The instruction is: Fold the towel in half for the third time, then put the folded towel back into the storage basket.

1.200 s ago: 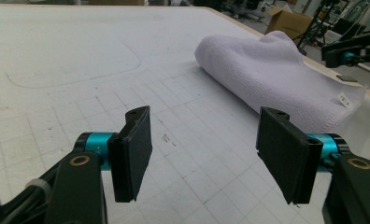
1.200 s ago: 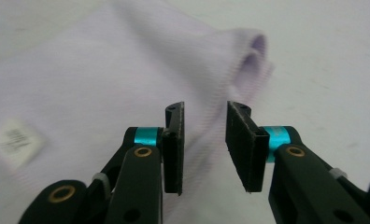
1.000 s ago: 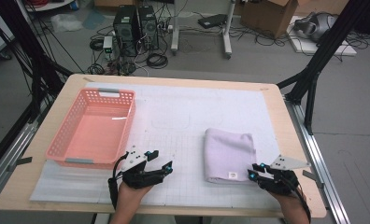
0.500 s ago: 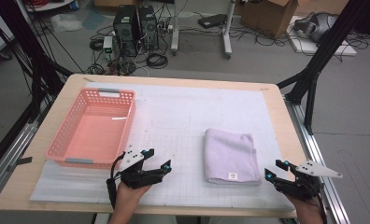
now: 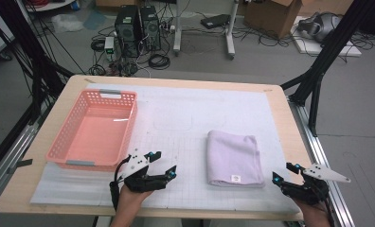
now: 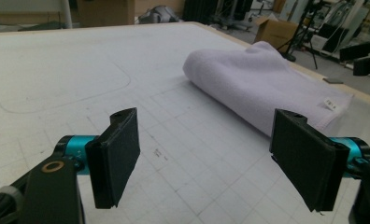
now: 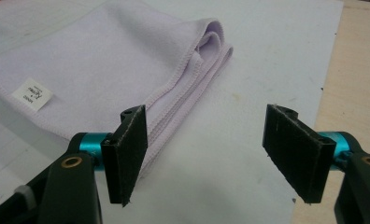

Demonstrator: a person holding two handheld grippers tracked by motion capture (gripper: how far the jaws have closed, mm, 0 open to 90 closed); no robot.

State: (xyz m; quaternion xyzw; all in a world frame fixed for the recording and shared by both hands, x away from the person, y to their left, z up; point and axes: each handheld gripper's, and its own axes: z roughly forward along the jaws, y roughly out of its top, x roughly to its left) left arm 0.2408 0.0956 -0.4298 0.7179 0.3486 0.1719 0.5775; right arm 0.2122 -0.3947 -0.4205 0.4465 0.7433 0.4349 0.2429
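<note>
Our folded lilac towel lies on the white mat, right of the pink basket. The left gripper hovers wide open and empty. The right gripper, jaws just opened with nothing between them, sits beside the towel's corner, probably freshly let go.

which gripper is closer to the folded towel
The right gripper: it sits just off the lilac towel's near right corner, while the left gripper stands farther off, toward the pink basket.

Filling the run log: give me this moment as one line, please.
left gripper: open, empty | right gripper: jaws just opened, empty, beside towel | folded towel: flat on mat, untouched | pink basket: empty
</note>
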